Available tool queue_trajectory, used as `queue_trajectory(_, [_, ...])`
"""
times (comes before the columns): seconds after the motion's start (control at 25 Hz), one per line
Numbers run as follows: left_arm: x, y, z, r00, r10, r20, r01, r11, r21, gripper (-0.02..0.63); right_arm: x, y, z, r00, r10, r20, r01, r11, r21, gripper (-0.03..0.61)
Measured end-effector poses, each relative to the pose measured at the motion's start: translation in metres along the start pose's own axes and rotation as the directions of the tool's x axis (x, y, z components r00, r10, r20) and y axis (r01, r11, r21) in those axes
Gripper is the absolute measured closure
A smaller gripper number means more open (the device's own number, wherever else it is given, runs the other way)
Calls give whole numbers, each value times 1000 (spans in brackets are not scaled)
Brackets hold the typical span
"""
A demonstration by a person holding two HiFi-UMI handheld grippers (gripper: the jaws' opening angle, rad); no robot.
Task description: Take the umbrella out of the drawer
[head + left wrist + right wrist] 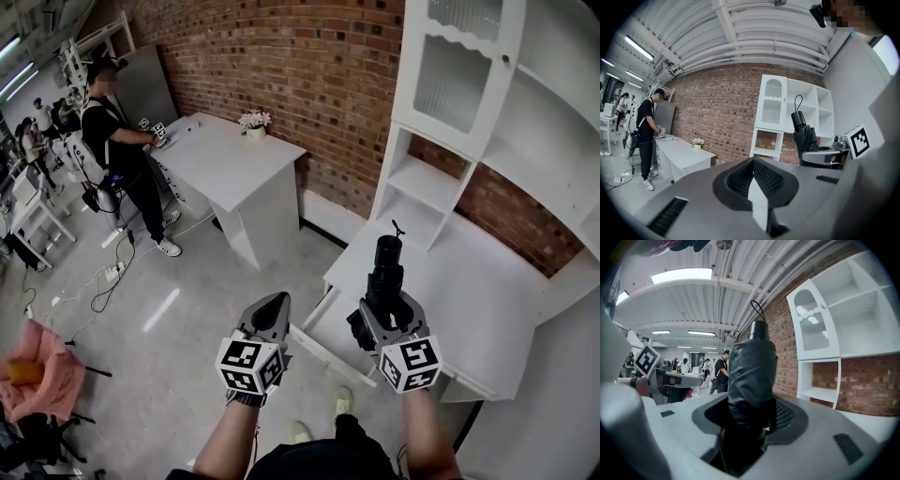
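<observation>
My right gripper (382,302) is shut on a black folded umbrella (385,267), which stands upright, handle end and wrist loop on top, above the open white drawer (323,354). In the right gripper view the umbrella (752,371) fills the space between the jaws of the right gripper (752,411). To its left, at about the same height, my left gripper (277,305) is shut with nothing in it. The left gripper view shows its own jaws (753,168) meeting, with the umbrella (805,136) and the right gripper (820,156) at the right.
The drawer belongs to a white desk (478,300) with a white shelf unit (450,141) against a brick wall. Further left stands a white table (234,164) with a small flower pot (254,122); a person (117,150) stands at it. Cables lie on the floor, and a pink chair (37,375) is at the left.
</observation>
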State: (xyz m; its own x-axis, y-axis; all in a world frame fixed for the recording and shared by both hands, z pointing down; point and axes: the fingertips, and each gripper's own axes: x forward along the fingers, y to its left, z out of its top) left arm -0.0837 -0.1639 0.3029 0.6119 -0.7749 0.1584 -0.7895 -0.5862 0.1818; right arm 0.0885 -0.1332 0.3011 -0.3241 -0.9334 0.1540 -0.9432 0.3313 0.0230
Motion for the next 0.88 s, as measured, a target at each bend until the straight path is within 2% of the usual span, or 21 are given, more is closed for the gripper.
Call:
queue_trajectory(0.4, [-22,-6,26,999,-14,42,13,999,36,607,-17,9,42,998,-23,63,26,999,-44,365])
queue_trajectory(0.88, [-40,-13,42,998,-22,60,18,998,61,607,-33,17,59,996,-33,88,38,998,-57,365])
